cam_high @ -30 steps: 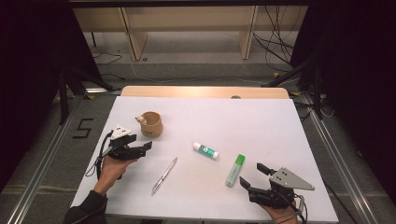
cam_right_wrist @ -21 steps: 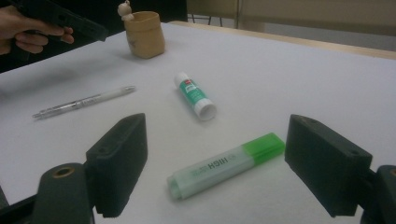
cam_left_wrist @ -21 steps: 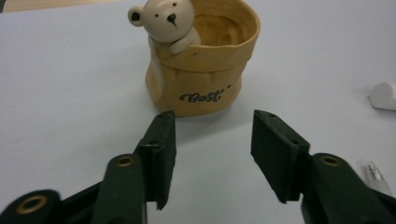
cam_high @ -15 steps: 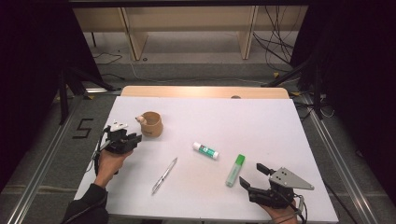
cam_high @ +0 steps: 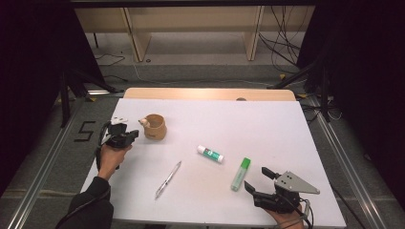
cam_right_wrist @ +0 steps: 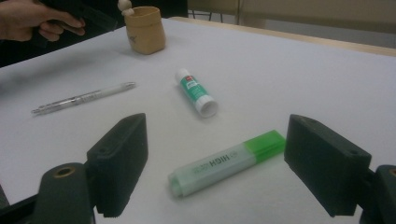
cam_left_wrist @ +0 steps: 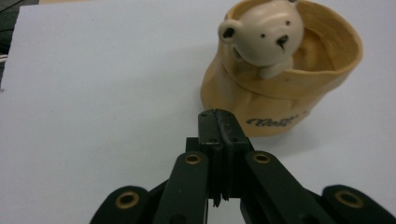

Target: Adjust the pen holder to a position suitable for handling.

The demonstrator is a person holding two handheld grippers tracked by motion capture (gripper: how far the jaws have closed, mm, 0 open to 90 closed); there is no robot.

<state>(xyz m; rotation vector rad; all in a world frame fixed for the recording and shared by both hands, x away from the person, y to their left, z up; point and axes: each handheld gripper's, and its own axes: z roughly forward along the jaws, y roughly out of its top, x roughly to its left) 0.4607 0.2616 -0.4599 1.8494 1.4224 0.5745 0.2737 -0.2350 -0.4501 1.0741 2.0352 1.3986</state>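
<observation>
A tan fabric cup (cam_high: 155,127) with a small bear head (cam_high: 143,123) on its rim stands at the left of the white table (cam_high: 248,119). My left gripper (cam_high: 135,135) sits just left of it. In the left gripper view the jaws (cam_left_wrist: 218,122) have just been closing and now meet with nothing between them, their tips just short of the cup (cam_left_wrist: 280,93). My right gripper (cam_high: 257,179) rests open at the near right edge. A green highlighter (cam_right_wrist: 226,161) lies on the table between its jaws, untouched.
A green-and-white glue stick (cam_high: 210,153) lies mid-table and a clear pen (cam_high: 168,179) lies near the front, left of the highlighter (cam_high: 240,173). A wooden strip (cam_high: 210,94) runs along the table's far edge, with shelving and cables beyond.
My left gripper has moved away from the person, up beside the cup, and its jaws have closed. The right gripper and the loose items have stayed put.
</observation>
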